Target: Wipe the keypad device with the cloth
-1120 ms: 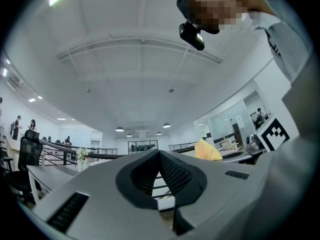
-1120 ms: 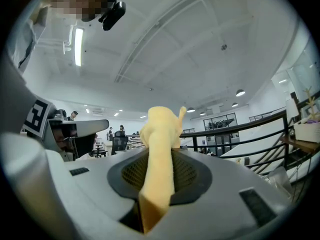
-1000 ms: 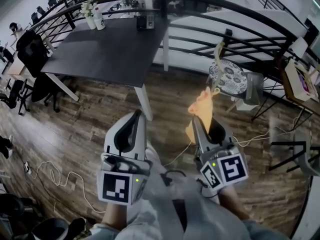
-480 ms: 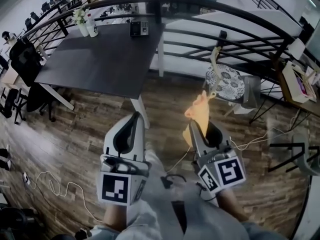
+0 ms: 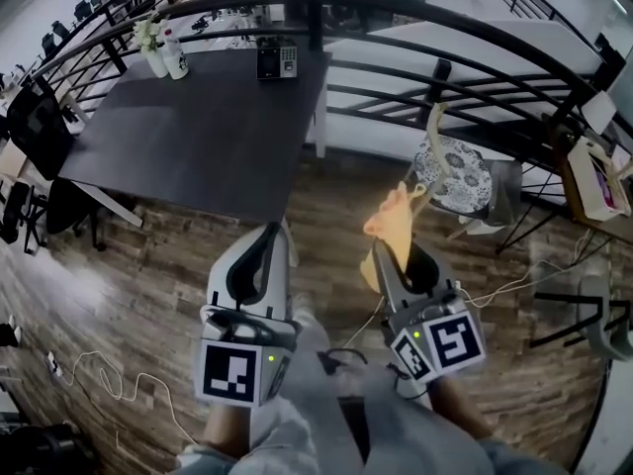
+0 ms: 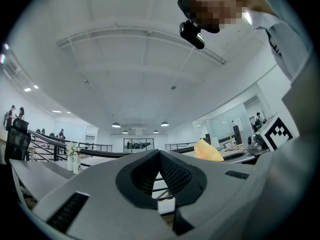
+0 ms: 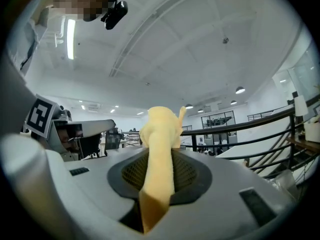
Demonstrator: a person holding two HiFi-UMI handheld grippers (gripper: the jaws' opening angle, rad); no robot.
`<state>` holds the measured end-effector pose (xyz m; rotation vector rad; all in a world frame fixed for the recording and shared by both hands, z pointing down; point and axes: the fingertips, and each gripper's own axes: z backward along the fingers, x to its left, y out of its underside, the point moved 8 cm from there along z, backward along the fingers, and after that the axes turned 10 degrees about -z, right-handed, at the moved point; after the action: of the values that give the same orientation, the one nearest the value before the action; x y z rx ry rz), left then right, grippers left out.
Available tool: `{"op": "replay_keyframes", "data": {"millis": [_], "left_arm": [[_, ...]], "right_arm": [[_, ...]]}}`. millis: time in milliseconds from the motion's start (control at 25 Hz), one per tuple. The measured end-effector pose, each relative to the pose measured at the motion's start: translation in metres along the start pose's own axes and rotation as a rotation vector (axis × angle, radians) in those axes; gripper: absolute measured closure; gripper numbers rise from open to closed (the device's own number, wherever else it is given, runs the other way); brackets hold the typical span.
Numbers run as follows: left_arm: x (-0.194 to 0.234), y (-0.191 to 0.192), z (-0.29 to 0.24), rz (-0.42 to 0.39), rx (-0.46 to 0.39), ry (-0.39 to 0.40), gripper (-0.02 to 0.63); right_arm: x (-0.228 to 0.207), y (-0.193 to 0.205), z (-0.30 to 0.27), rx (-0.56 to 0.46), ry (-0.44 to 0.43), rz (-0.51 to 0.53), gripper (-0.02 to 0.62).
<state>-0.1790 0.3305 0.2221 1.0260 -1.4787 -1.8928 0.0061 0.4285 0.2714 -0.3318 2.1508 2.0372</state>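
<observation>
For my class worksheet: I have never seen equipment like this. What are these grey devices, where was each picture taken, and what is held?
No robot here: a person holds a two-jaw gripper in each hand. The head view looks down from a camera on the person's head; the two gripper views come from cameras riding on each gripper, looking along its jaws. The left gripper is shut and empty. The right gripper pinches a yellow cloth. Ahead stands a dark table, with the keypad device and a bottle at its far edge.
</observation>
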Motion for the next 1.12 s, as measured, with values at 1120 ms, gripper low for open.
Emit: {"op": "replay_keyframes", "data": {"millis": [1120], "left_arm": [[0.167, 0.07, -0.171, 0.056, 0.025, 0.028, 0.598]], "right_arm": [[-0.028, -0.024, -0.237, 0.048, 0.061, 0.01, 0.494]]}}
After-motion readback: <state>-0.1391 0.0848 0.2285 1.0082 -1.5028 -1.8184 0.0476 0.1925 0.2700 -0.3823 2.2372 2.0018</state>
